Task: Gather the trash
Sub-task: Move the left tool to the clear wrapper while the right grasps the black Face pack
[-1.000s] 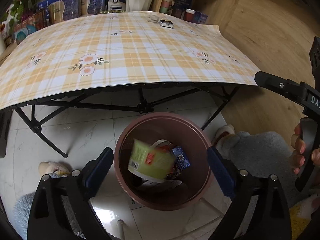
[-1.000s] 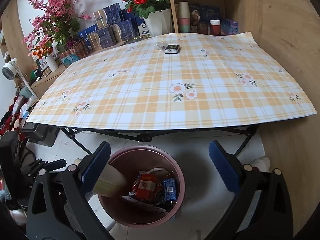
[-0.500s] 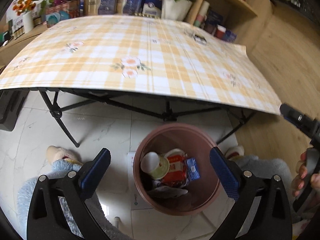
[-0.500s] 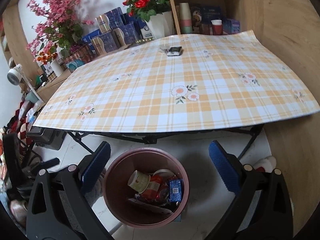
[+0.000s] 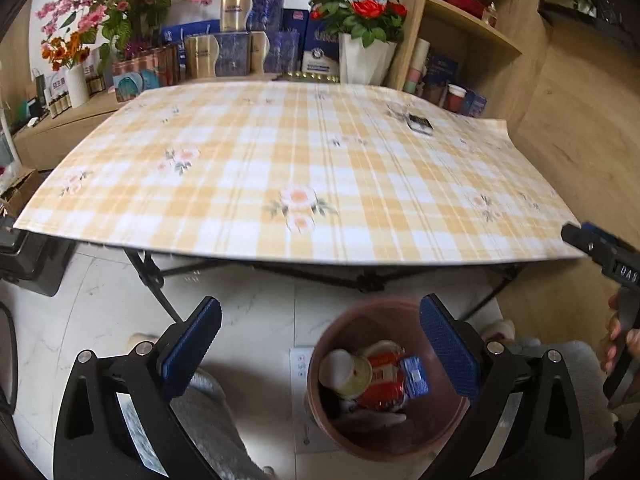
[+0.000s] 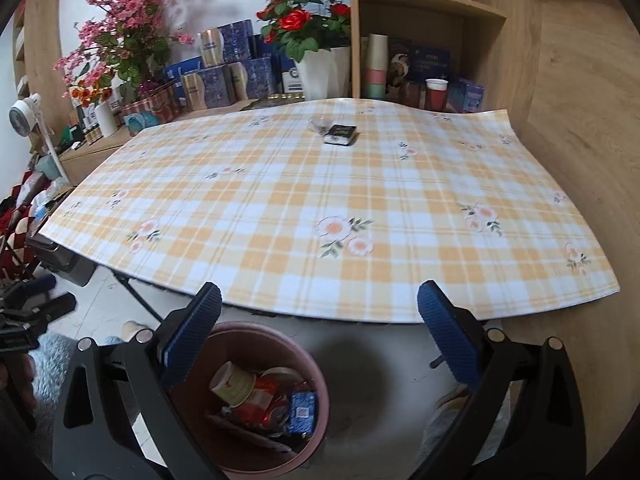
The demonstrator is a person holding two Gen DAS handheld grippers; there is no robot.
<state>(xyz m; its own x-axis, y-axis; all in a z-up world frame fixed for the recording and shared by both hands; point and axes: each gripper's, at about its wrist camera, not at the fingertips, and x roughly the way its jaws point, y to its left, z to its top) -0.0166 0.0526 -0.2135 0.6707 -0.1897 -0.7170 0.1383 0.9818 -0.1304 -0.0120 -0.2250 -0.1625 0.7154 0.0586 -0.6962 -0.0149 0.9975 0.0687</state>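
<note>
The left hand-held gripper (image 5: 320, 350) hangs above the floor with its blue-padded fingers (image 5: 192, 350) spread wide and nothing between them; the right-side pad overlaps the rim of a reddish-brown trash bin (image 5: 356, 440) that stands on the pale marble-look floor (image 5: 248, 304) just in front of the surface. The right hand-held gripper (image 6: 318, 334) is likewise spread apart and empty, its left pad (image 6: 192, 336) over the near rim of the same trash bin (image 6: 316, 404). Inside the bin lies the collected trash: a paper cup (image 5: 346, 372) on its side with a yellow-green band, a red snack wrapper (image 5: 380, 380) beside it, and a small blue packet (image 5: 416, 374) against the right wall, with paler scraps underneath. From the left wrist view, the right hand-held gripper's black body shows at the far right edge, held by a hand (image 5: 618, 340). Beyond the bin stretches the surface (image 6: 320, 200), covered by a yellow-and-white plaid cloth with flower prints on a black folding frame. Near its far edge rest a small dark box (image 6: 340, 135) and a clear crumpled item (image 6: 318, 124) touching it. Behind stand a white pot of red roses (image 6: 308, 32), blue and gold gift boxes (image 6: 224, 76), pink blossoms (image 6: 116, 40) and a wooden shelf (image 6: 424, 4) holding stacked cups (image 6: 376, 68).
</note>
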